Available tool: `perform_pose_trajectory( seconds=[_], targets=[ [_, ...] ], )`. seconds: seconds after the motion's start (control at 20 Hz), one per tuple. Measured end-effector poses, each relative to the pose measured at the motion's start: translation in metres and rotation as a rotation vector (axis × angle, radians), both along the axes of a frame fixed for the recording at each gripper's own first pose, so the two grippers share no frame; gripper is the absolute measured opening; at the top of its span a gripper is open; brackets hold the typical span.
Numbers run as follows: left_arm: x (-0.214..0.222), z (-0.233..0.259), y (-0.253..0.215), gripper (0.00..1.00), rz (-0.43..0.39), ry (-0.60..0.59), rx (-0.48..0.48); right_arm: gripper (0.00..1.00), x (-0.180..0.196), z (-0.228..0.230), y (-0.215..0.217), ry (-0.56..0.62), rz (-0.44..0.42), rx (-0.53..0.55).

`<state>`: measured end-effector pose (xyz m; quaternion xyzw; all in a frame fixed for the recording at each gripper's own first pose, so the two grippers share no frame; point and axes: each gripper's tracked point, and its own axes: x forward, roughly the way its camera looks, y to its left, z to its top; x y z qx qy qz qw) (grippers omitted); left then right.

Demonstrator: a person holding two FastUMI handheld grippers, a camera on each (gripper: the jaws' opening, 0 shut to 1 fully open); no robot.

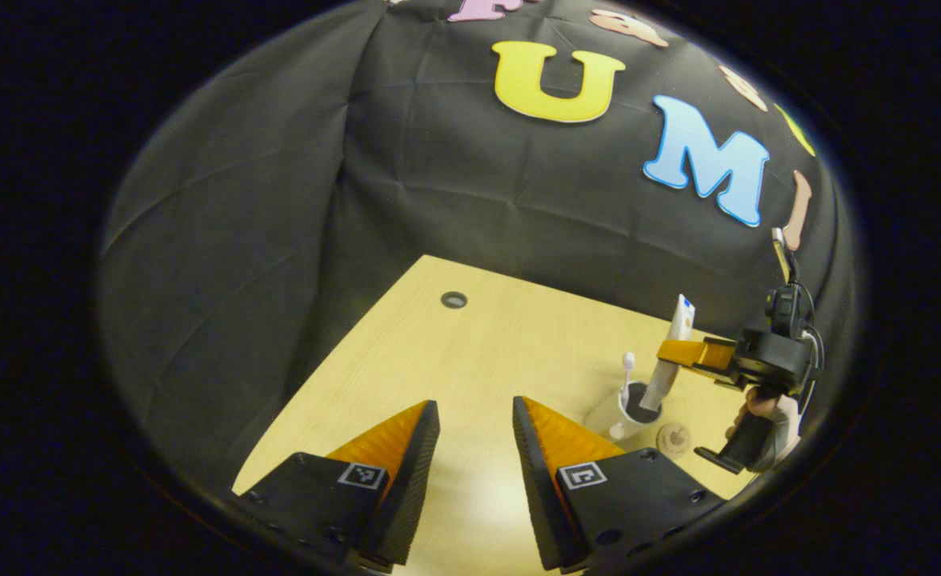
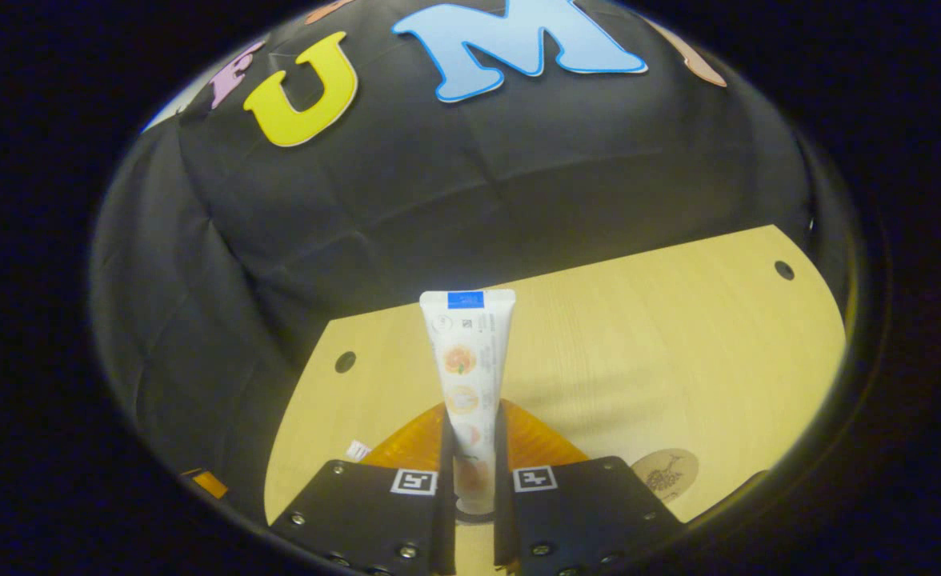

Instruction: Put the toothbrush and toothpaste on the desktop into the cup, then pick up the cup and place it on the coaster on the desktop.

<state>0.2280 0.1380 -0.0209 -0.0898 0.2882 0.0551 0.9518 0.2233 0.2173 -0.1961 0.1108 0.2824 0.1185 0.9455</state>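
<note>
Over the pale wooden tabletop (image 1: 470, 352), my right claw (image 2: 470, 448) is gripping the white toothpaste tube (image 2: 468, 360) upright, its lower end entering the translucent cup (image 1: 610, 416) beside the white toothbrush (image 1: 626, 376); my left claw (image 1: 476, 448) is hanging open, and the round wooden coaster (image 2: 665, 474) is lying nearby.

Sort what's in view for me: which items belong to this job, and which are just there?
Part of the job:
- toothpaste, clamped upright in the right gripper, its lower end in the cup
- toothbrush, standing in the cup
- cup
- coaster, bare on the desk

Just there:
- left gripper, open, holding nothing
- desk with its cable hole
</note>
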Motion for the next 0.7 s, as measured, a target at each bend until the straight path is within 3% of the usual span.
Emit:
perform_pose_trajectory(
  seconds=[0.2,0.25,0.4,0.45,0.5,0.55,0.7],
  targets=[
    [-0.011,-0.009,0.008,0.64,0.03,0.023,-0.01,0.19,-0.002,-0.016,0.009,-0.014,0.018,-0.05],
    [-0.012,-0.01,0.007,0.62,0.031,0.025,-0.013,0.24,-0.006,-0.02,0.01,-0.014,0.025,-0.064],
    [-0.016,-0.015,0.0,0.64,0.01,0.037,-0.022,0.29,-0.012,-0.023,0.006,-0.017,0.016,-0.101],
    [-0.015,-0.018,-0.006,0.64,-0.009,0.041,-0.024,0.36,-0.019,-0.02,0.011,-0.024,0.035,-0.076],
    [-0.011,-0.02,-0.013,0.64,-0.028,0.045,-0.027,0.67,-0.025,-0.018,0.011,-0.02,0.039,-0.078],
    [-0.008,-0.021,-0.02,0.64,-0.048,0.046,-0.036,0.76,-0.027,-0.015,0.007,-0.022,0.039,-0.083],
    [-0.004,-0.024,-0.042,0.62,-0.102,0.046,-0.053,0.76,-0.037,-0.01,0.004,-0.015,0.044,-0.06]
  ],
)
